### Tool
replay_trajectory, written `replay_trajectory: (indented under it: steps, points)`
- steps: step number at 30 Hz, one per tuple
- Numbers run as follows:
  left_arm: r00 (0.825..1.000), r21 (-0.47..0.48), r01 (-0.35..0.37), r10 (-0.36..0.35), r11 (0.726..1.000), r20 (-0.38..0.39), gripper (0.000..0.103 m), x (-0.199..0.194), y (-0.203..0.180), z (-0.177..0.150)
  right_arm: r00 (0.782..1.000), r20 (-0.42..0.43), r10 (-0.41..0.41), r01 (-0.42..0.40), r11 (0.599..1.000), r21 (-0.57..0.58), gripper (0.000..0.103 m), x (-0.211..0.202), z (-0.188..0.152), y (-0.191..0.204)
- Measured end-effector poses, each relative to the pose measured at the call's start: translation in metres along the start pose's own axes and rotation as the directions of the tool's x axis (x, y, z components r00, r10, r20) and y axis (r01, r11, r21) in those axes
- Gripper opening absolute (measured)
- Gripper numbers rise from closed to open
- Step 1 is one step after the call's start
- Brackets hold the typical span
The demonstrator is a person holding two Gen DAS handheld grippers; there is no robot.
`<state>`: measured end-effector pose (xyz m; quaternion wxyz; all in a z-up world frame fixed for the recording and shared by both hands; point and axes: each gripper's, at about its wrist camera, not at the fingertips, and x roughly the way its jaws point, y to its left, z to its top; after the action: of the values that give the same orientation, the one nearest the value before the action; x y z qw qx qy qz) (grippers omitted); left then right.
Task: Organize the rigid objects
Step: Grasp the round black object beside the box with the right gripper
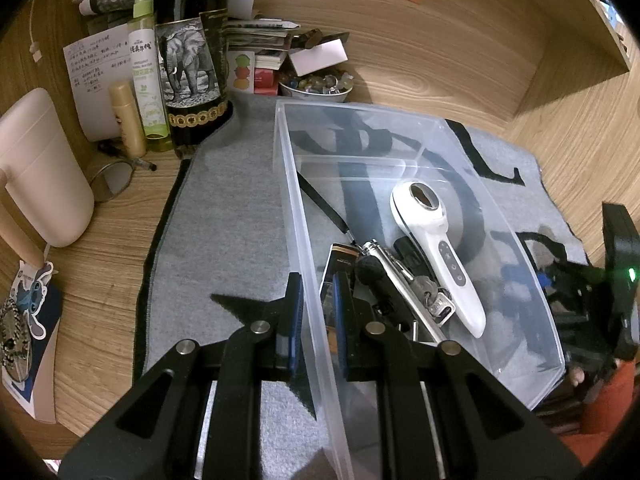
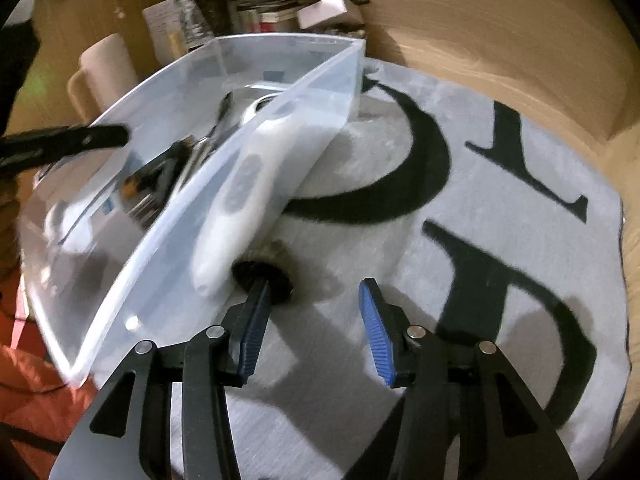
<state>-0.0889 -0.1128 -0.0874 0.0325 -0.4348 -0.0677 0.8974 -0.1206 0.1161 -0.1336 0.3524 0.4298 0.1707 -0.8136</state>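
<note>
- Clutter stands at the far left of the wooden desk: a cream jug [image 1: 44, 168], a green spray bottle [image 1: 146, 64] and a dark wine bottle [image 1: 190, 40] with an elephant label, all well apart from the work area.
- Grey mat [image 1: 236, 200] with large black letters covers the desk centre; the clear plastic bin [image 1: 288, 184] rests on it.
- Left gripper [image 1: 316, 312]: jaws together, clamped on the bin's left wall, one pad outside and one inside. Judged role: steadying the bin.
- Bin contents: a white handheld device [image 1: 436, 248] with a round head and a row of buttons on its grip, lying diagonally, head toward the far end; beside it a silver metal tool [image 1: 396, 276], keys and a small dark box [image 1: 340, 276].
- Right gripper [image 2: 316, 312]: jaws apart, nothing between the pads, poised over the mat outside the bin's right wall.
- Small black round object [image 2: 262, 274] lies on the mat against that wall, just ahead of the right gripper's left finger [image 2: 252, 332]. It is blurred; its kind cannot be told.
- Key relation: this object lies ahead and slightly left of the right gripper, the nearer of the two. It shows no clear long axis, so a small leftward shift should centre the jaws.
</note>
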Motion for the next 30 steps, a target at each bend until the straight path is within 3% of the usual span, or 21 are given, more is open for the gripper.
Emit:
replay_trajectory:
  steps: [5, 15, 20, 30]
  points:
    - [1.0, 0.002, -0.001, 0.001, 1.0, 0.0, 0.013, 0.0, -0.001, 0.001, 1.0, 0.002, -0.026, 0.026, 0.994, 0.109, 0.042, 0.002, 0.005, -0.024]
    - [1.0, 0.003, -0.002, 0.002, 1.0, 0.0, 0.013, 0.0, -0.001, -0.001, 1.0, 0.012, -0.008, 0.007, 0.996, 0.092, 0.042, -0.014, 0.001, -0.021]
    - [1.0, 0.001, -0.001, 0.001, 1.0, 0.001, 0.013, 0.0, -0.001, 0.0, 0.998, 0.044, 0.05, -0.054, 0.993, 0.108, 0.042, -0.025, 0.004, -0.023]
    - [1.0, -0.003, 0.003, -0.003, 1.0, 0.001, 0.013, 0.0, -0.003, 0.0, 0.996, 0.015, 0.093, -0.094, 0.995, 0.045, 0.042, -0.015, 0.011, -0.01]
